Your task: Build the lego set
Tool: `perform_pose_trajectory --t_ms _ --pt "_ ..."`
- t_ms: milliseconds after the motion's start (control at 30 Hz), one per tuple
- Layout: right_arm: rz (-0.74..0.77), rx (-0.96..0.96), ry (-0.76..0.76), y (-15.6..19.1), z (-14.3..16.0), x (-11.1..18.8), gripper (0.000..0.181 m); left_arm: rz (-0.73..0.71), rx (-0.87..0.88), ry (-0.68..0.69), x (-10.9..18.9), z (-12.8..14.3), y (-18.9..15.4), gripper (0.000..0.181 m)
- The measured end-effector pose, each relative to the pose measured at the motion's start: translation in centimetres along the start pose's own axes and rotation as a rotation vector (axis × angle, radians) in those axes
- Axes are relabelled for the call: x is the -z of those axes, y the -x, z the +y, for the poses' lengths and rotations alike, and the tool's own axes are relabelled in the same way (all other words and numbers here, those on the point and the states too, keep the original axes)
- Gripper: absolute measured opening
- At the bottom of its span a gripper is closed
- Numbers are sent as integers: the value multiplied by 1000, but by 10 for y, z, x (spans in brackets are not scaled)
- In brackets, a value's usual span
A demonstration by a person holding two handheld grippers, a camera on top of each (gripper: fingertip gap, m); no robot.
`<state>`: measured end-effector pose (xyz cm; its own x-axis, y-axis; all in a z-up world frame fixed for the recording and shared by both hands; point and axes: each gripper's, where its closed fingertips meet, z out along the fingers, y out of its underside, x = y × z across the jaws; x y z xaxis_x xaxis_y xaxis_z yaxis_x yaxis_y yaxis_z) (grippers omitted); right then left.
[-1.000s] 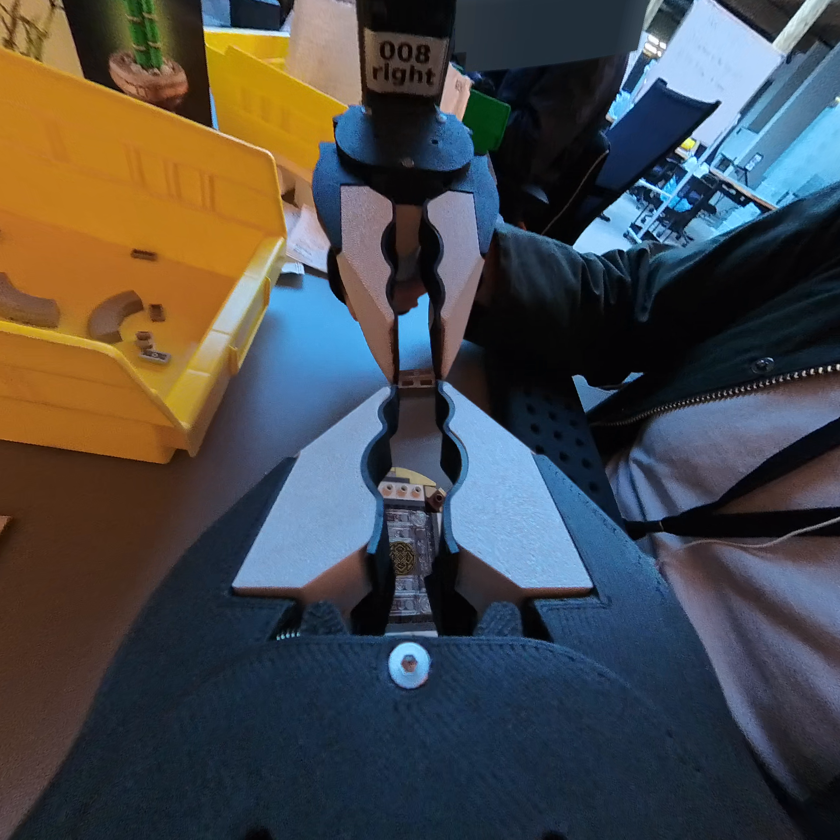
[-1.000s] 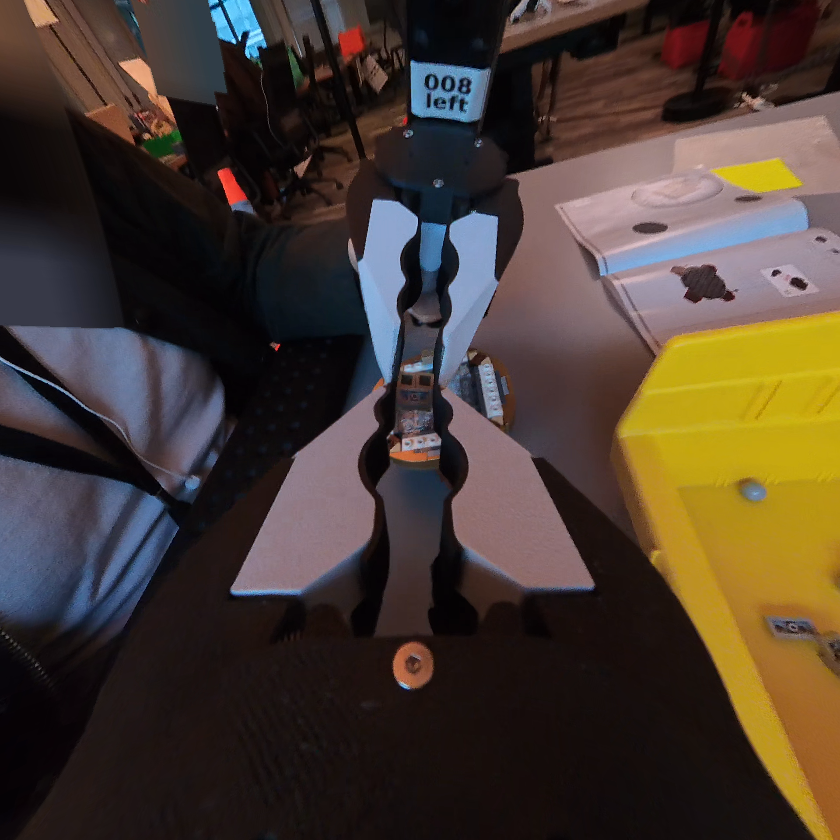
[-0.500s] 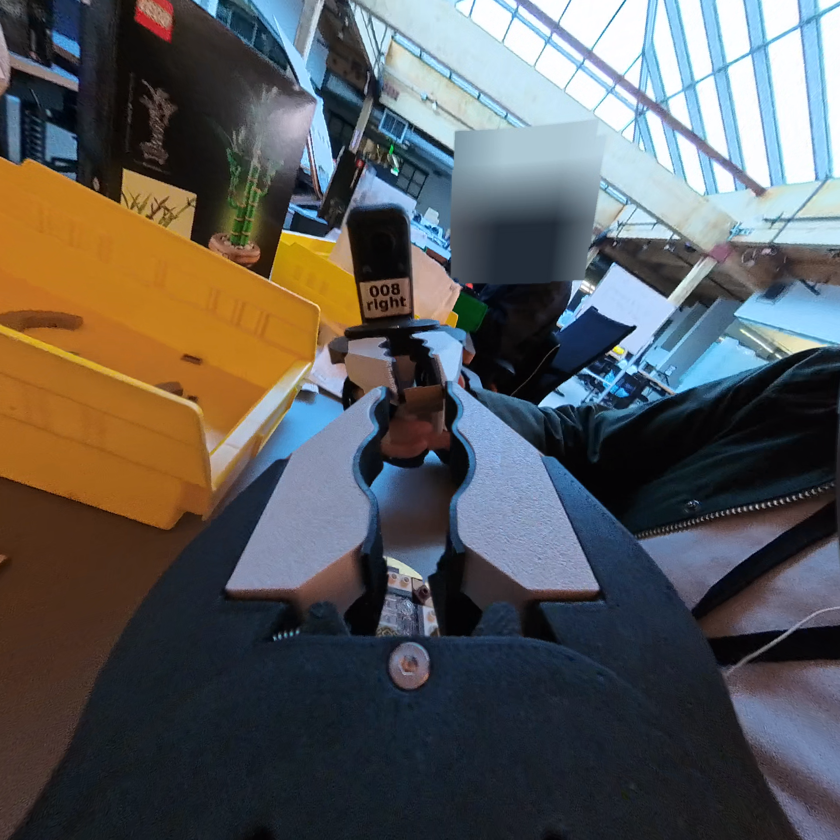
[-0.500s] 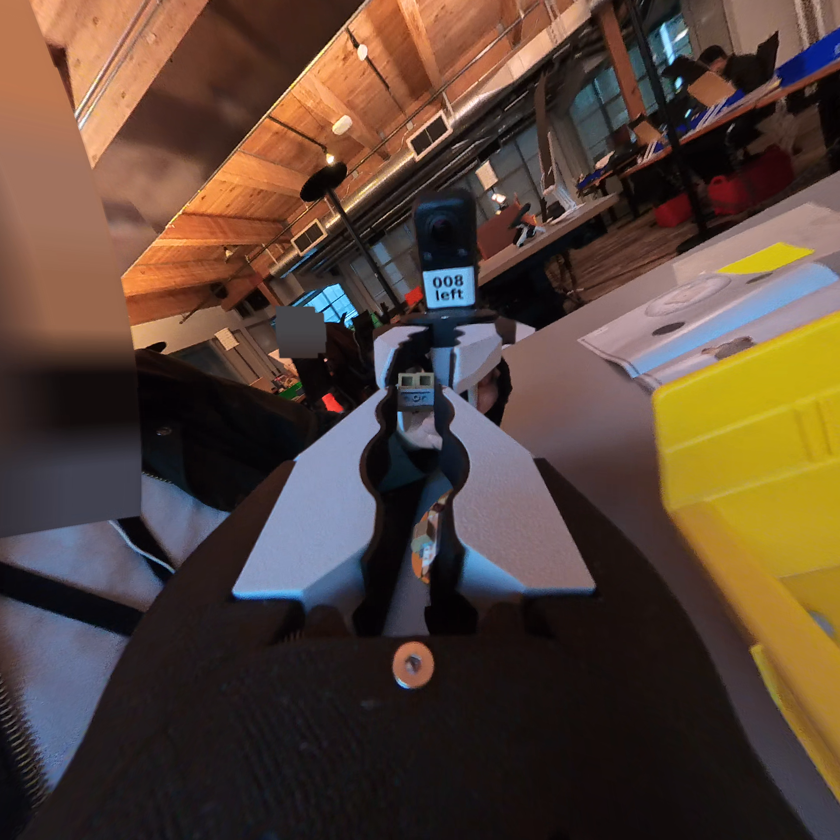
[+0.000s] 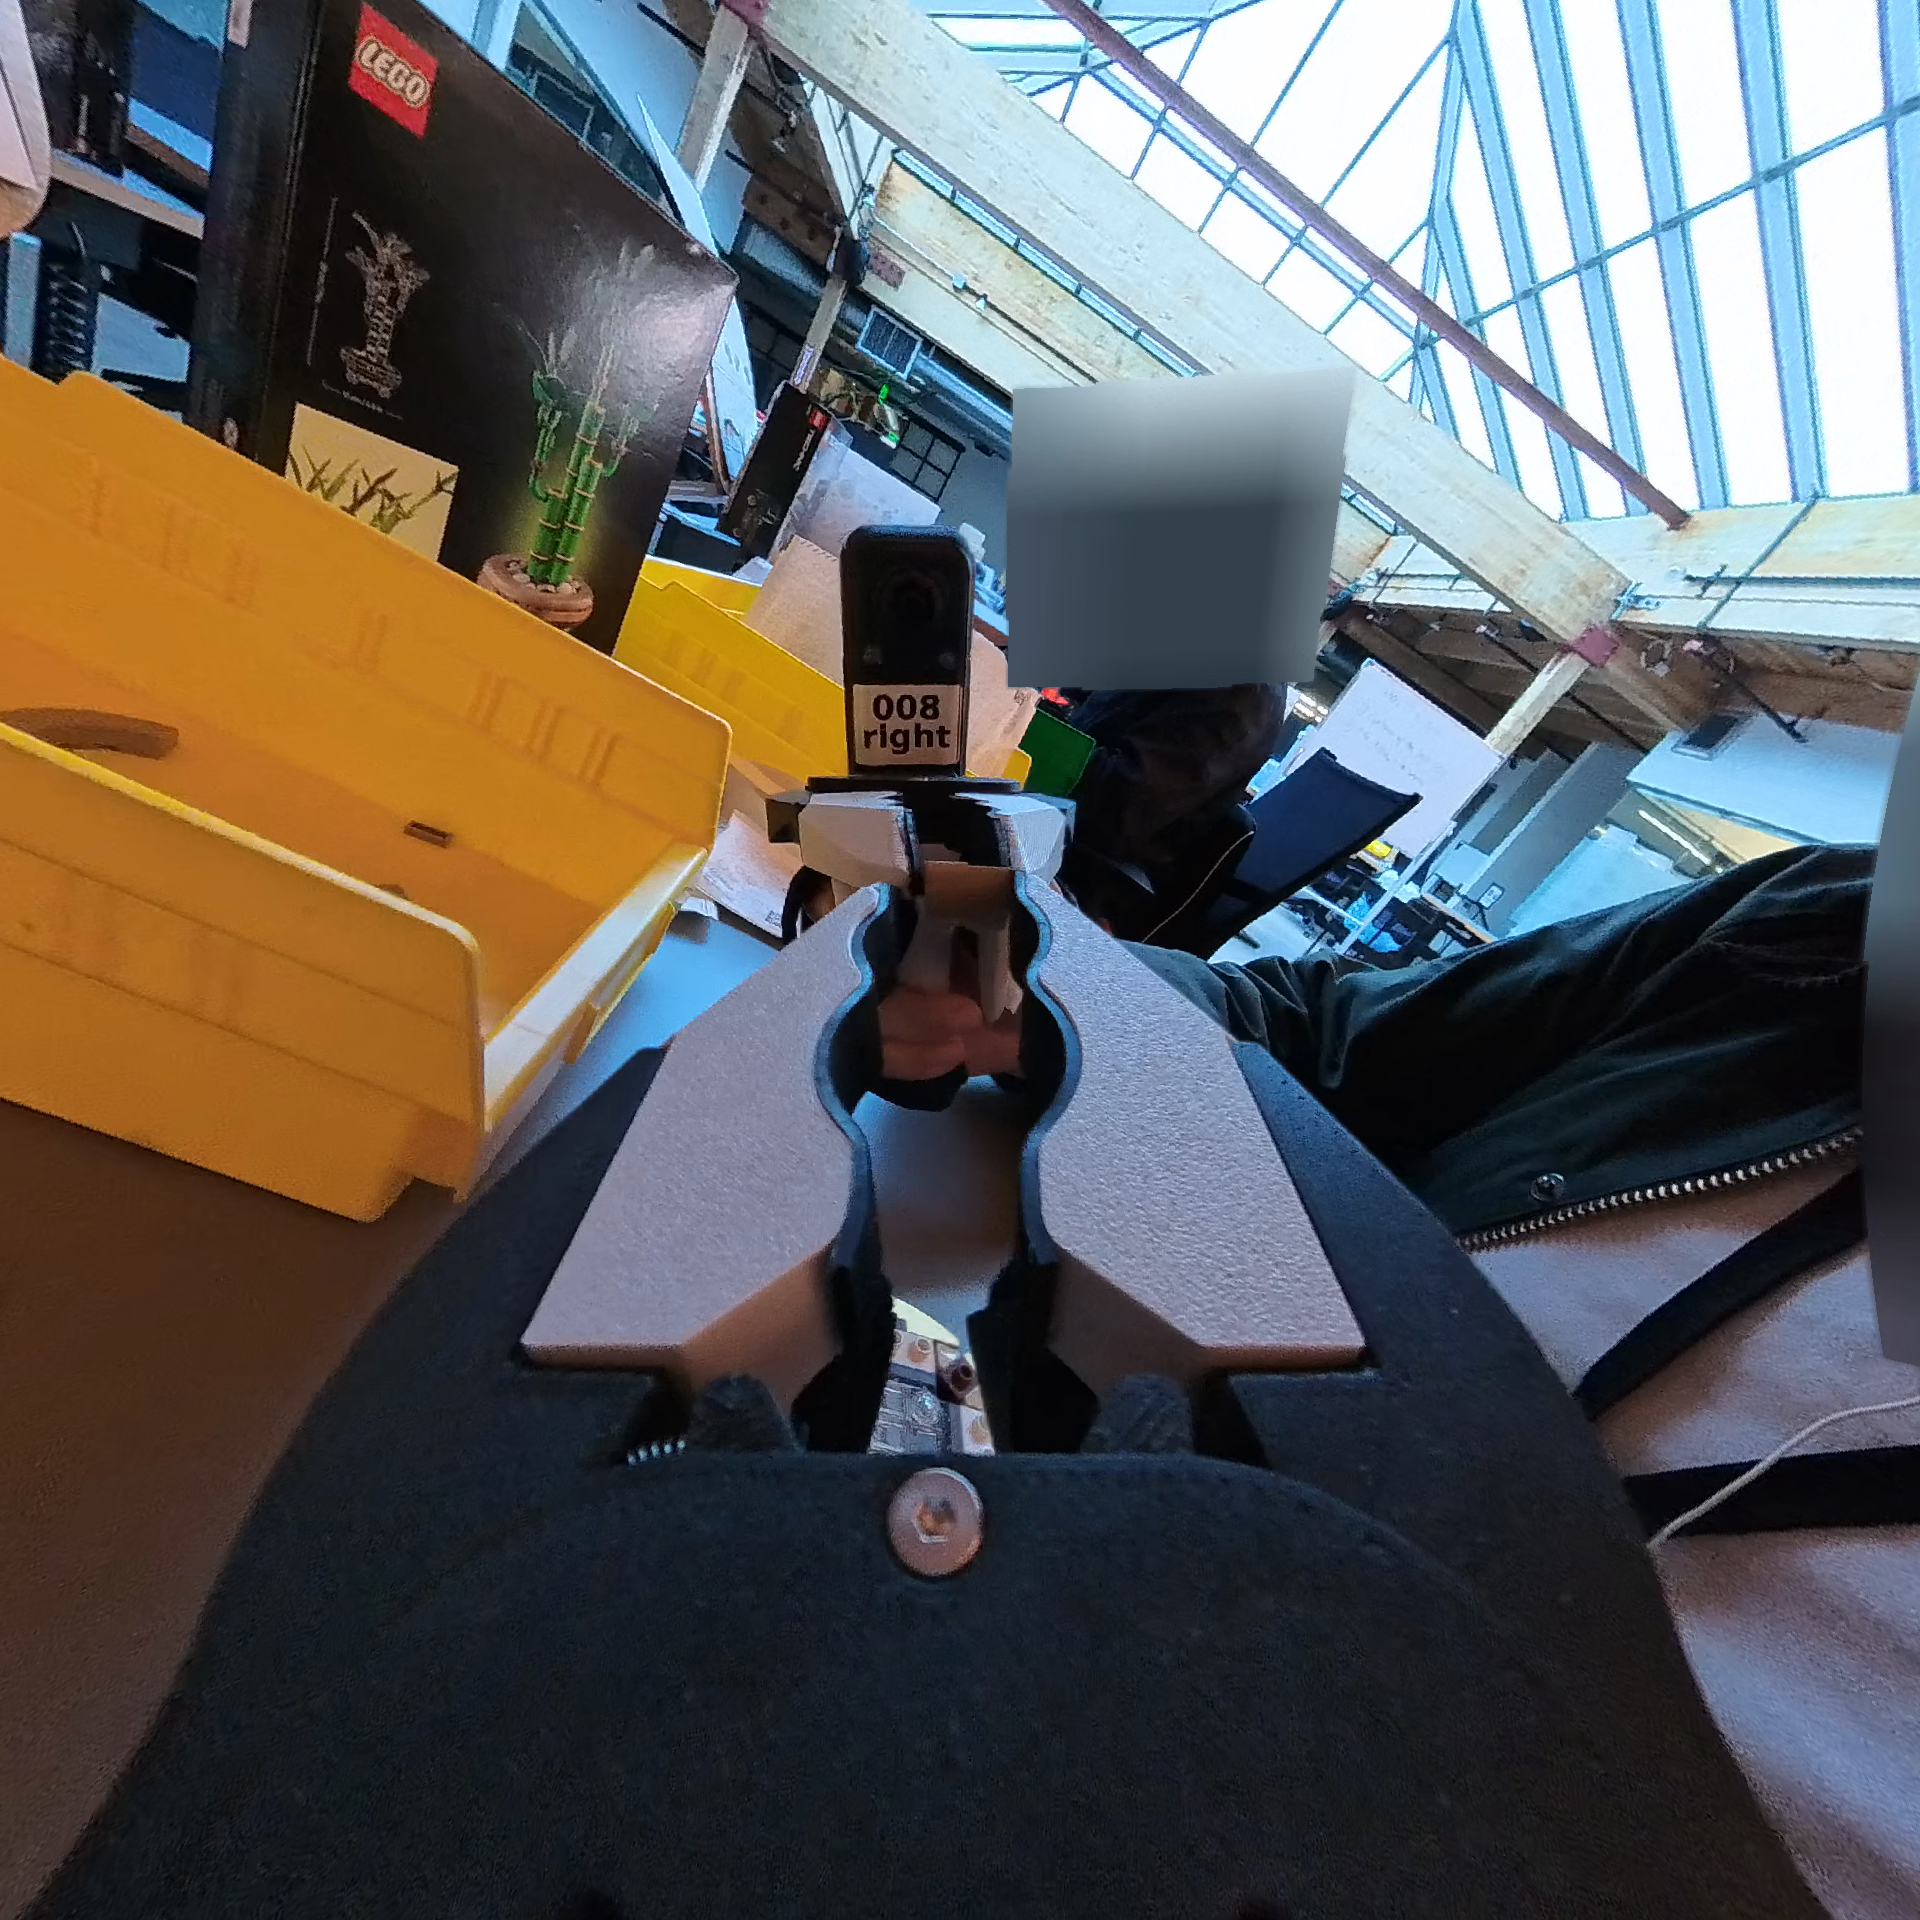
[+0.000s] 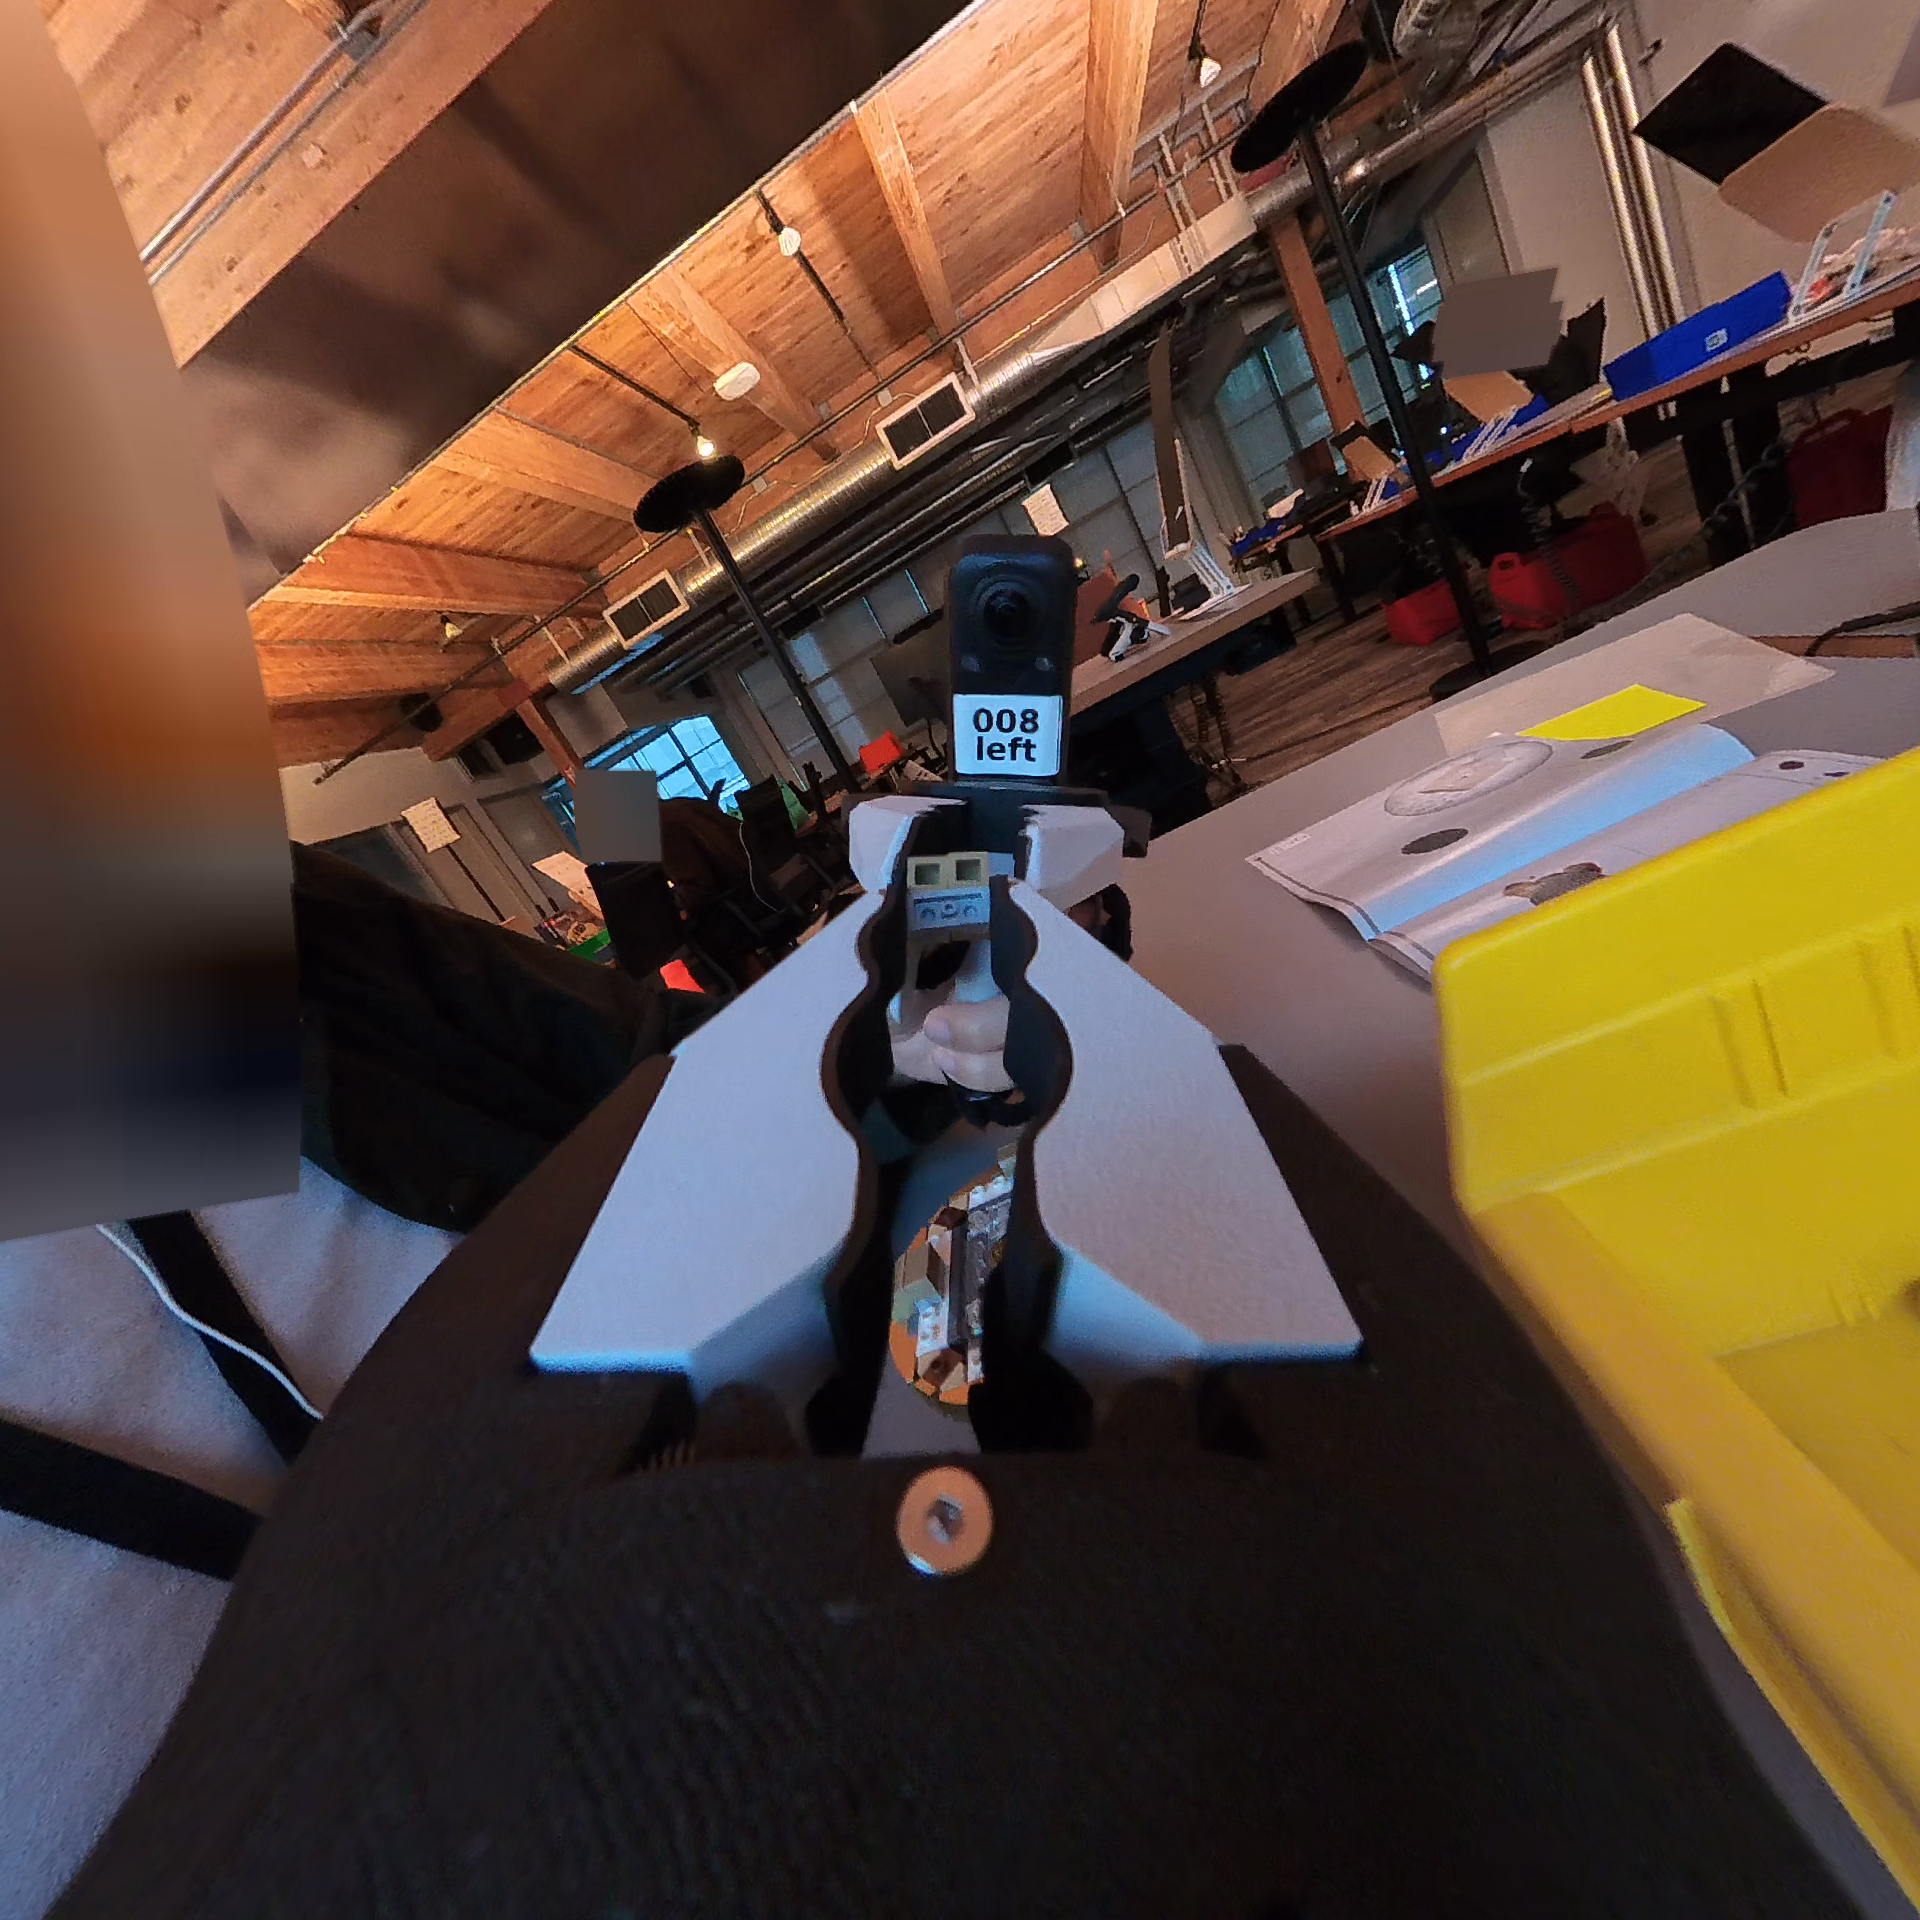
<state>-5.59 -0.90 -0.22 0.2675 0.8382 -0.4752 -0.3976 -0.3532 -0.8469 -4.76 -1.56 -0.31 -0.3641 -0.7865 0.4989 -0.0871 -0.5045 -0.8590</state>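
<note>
Overhead, skylight beams filled the left wrist view and timber rafters the right one, where a second earlier both cameras had looked down at the grey table (image 6: 1278,966); both tools had tipped up and lifted away from the work.

The round lego base (image 6: 951,1288), tan-rimmed with grey and brown pieces on top, lay on the table under the two tools, showing only as a sliver through each finger slot. A small tan-and-grey brick assembly (image 6: 948,894) sat pinched at the tips of the right gripper (image 6: 948,914), its fingers closed onto it. A second before, that piece had been down at the base; now it rode well above it, so it probably had not been seated, or had been pulled off for another try.

The left gripper (image 5: 945,914) faced the right one tip to tip. Its fingers stood nearly together, yet whether they touched the brick could not be told; nothing showed between them.

Outward, a yellow bin (image 5: 312,935) with a few loose brown parts sat on the left side, the set's dark box (image 5: 436,312) behind it. Another yellow bin (image 6: 1683,1091) and an open instruction booklet (image 6: 1558,831) lay on the right.
</note>
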Motion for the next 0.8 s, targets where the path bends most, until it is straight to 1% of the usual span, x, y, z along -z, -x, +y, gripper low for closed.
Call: perform_pose_trajectory --t_ms 100,200,300,367,500,600,700,800 --pt "-5 24 22 2 2 0 13 -6 -40 46 1 3 -2 17" --pt "-7 95 117 5 7 3 13 5 -67 94 1 8 -5 13" --pt "31 194 229 5 16 7 13 -2 -105 152 -1 17 -4 14" --pt "60 228 272 3 19 8 14 -16 -124 163 -1 20 -2 14" --pt "87 224 322 -2 25 10 15 -62 -185 209 -2 27 3 14" --pt "95 232 343 -1 27 10 13 -67 -213 224 -2 28 3 14" --pt "109 278 380 -1 29 12 13 -71 -248 239 -2 30 2 14" --pt "113 339 379 2 27 11 13 -57 -273 215 -3 27 -2 14"
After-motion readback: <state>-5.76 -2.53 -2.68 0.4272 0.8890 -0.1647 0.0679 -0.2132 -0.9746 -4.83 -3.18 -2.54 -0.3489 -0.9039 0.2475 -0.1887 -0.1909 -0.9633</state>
